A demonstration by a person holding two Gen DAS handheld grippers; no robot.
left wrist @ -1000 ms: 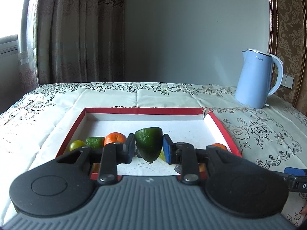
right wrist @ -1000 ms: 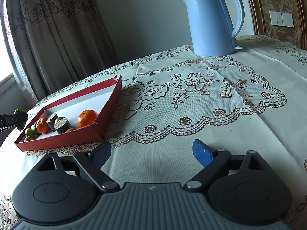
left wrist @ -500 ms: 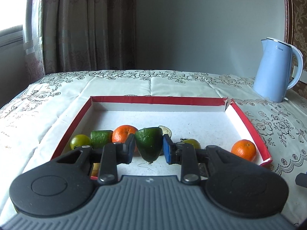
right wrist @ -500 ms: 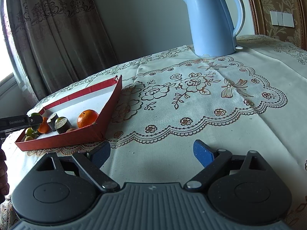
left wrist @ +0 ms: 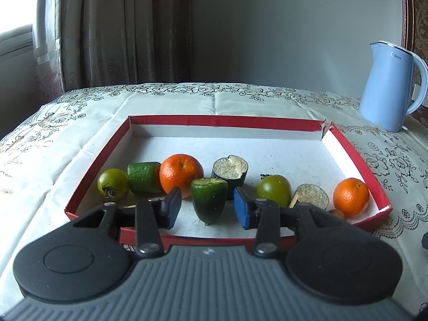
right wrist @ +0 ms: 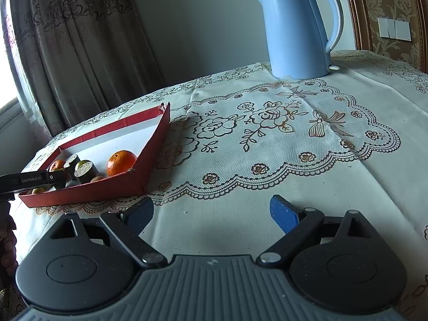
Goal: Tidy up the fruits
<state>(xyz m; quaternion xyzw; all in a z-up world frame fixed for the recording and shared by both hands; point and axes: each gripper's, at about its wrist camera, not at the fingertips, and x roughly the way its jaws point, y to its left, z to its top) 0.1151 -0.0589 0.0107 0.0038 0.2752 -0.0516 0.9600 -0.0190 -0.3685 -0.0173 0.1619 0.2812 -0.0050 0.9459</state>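
In the left wrist view a red-rimmed tray holds two oranges, two green tomatoes, a green cut piece and dark cut pieces. A dark green cut fruit piece stands on the tray floor between the fingers of my left gripper, which is open with gaps on both sides. My right gripper is open and empty above the tablecloth, right of the tray. The left gripper's body shows at the tray's near corner.
A light blue electric kettle stands at the back of the table, also in the left wrist view. A lace floral tablecloth covers the table. Curtains hang behind. A hand is at the left edge.
My left gripper has lowered over the tray and opened, letting go of the dark green fruit piece, which now stands on the tray floor. The right gripper has not moved.
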